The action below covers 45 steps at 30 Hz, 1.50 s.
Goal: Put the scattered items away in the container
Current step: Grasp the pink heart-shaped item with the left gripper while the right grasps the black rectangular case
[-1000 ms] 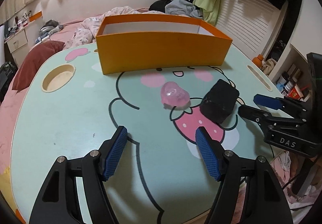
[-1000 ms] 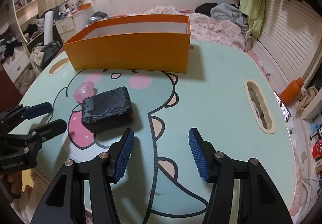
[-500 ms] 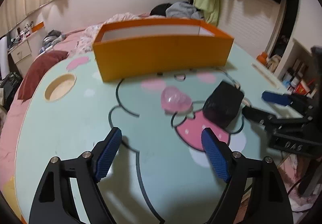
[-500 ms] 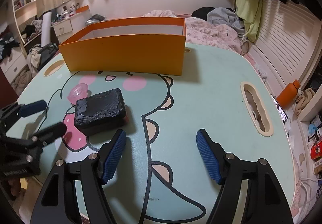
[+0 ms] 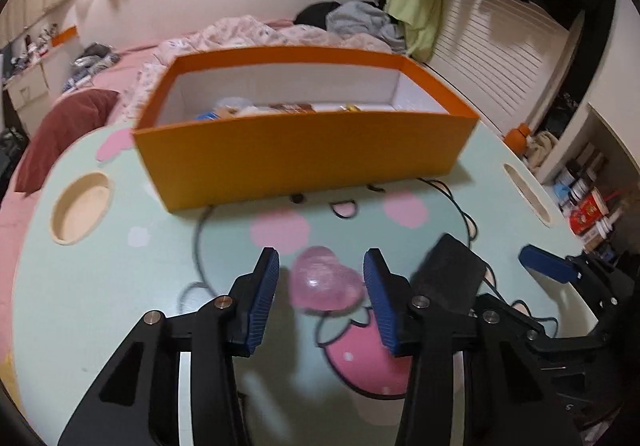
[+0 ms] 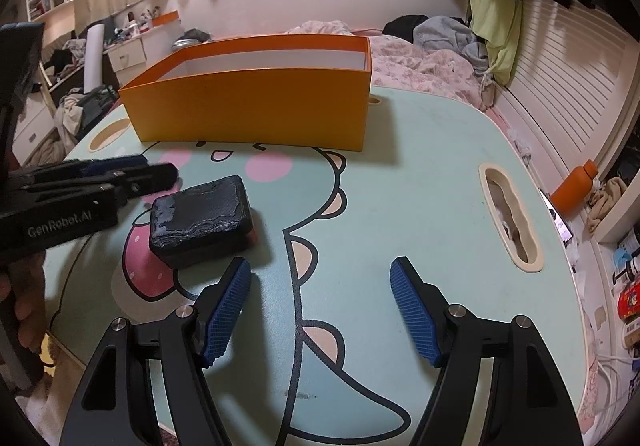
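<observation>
Fingers of the left gripper stood on either side of the pink translucent toy, each pad just beside it but with a sliver of gap showing, so the grip looked narrowed around the toy rather than clamped; whether the pads touched it could not be told through the blur. That bracketing made sense as the lead-in to a pick, since the toy lay on the table short of the orange box, which sat beyond the fingertips with a few things already inside. The black block lay outside the left gripper's right finger, close enough that a careless closing might nudge it. The right gripper had its fingers spread wide with nothing between them; the block sat just ahead of its left fingertip, probably the next thing for that hand to fetch. The box kept its long wall toward both grippers, so either item would need lifting over the rim, not sliding in.
</observation>
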Each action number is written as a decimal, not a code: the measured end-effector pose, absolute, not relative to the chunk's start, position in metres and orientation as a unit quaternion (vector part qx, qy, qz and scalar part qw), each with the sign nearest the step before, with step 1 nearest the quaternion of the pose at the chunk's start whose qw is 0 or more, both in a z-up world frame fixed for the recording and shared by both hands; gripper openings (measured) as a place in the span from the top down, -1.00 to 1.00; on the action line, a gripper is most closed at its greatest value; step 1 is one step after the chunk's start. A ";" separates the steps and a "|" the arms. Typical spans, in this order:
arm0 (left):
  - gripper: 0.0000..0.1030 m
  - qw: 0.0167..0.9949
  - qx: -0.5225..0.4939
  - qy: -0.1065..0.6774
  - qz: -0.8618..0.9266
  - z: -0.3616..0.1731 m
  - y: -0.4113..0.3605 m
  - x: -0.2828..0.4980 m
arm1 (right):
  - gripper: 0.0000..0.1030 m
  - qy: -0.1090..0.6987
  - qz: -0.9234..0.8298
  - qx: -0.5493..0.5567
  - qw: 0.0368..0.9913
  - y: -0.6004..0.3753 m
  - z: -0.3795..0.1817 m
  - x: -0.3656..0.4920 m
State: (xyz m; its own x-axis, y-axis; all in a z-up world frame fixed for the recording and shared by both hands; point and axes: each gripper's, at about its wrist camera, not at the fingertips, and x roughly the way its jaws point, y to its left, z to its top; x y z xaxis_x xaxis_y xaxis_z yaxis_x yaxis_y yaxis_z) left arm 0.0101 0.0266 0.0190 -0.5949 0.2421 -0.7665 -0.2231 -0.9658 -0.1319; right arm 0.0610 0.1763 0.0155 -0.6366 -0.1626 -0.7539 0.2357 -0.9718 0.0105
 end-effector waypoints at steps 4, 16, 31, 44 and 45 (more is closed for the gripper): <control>0.24 0.114 -0.423 0.014 0.899 0.015 0.032 0.011 | -0.41 0.044 -0.904 0.412 0.110 0.176 0.015 0.061; 0.24 0.106 -0.400 -0.050 0.909 0.031 -0.014 0.037 | -0.41 -0.003 -0.900 0.410 0.149 0.178 0.026 0.063; 0.24 0.112 -0.383 -0.070 0.914 0.048 -0.032 0.054 | -0.58 -0.011 -0.866 0.436 0.244 0.127 0.026 0.043; 0.24 0.118 -0.382 -0.071 0.914 0.049 -0.029 0.056 | -0.57 0.001 -0.876 0.430 0.219 0.138 0.020 0.055; 0.24 0.119 -0.383 -0.071 0.914 0.049 -0.028 0.056 | -0.53 0.002 -0.877 0.429 0.216 0.139 0.020 0.056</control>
State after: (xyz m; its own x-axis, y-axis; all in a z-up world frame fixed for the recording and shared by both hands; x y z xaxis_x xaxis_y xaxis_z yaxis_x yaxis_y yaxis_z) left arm 0.0561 -0.0284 0.0491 -0.6790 0.2707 -0.6824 -0.1624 -0.9619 -0.2199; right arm 0.0564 0.1385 0.0200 -0.5387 -0.3777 -0.7531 0.3815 -0.9063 0.1817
